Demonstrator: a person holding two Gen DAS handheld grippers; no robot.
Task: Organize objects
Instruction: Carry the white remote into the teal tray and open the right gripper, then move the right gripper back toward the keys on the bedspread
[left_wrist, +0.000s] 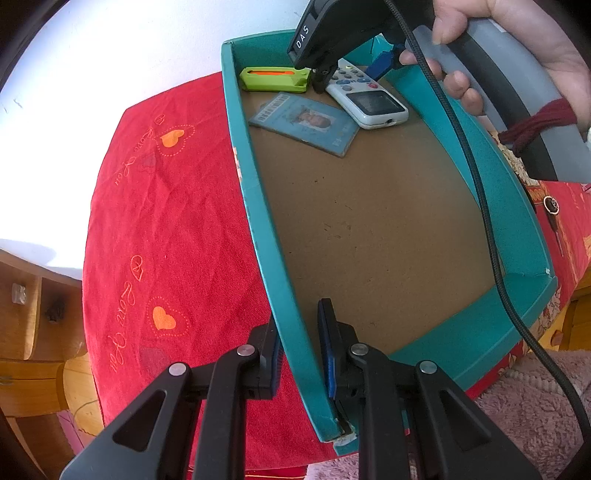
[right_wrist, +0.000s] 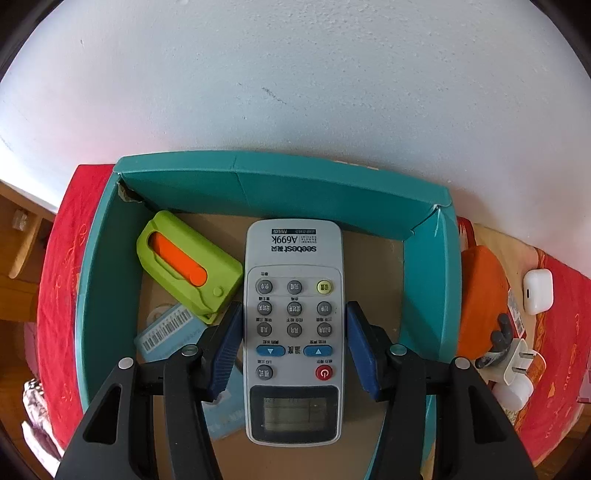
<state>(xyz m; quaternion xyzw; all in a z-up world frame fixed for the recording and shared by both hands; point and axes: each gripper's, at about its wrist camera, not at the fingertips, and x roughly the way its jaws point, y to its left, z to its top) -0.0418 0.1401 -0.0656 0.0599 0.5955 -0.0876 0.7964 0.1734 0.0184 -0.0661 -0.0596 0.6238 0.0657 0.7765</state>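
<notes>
A teal cardboard box sits on a red cloth. My left gripper is shut on its near side wall, one pad inside and one outside. Inside the box lie a green case with an orange slider, a pale blue barcode card and a white remote control. My right gripper points down into the box, its blue pads against both long sides of the remote. In the left wrist view the remote lies low at the box's far end, partly over the card, beside the green case.
The red cloth with heart prints covers the table against a white wall. To the right of the box lie an orange object, a white earbud case and a white plug adapter. Wooden furniture stands at the left.
</notes>
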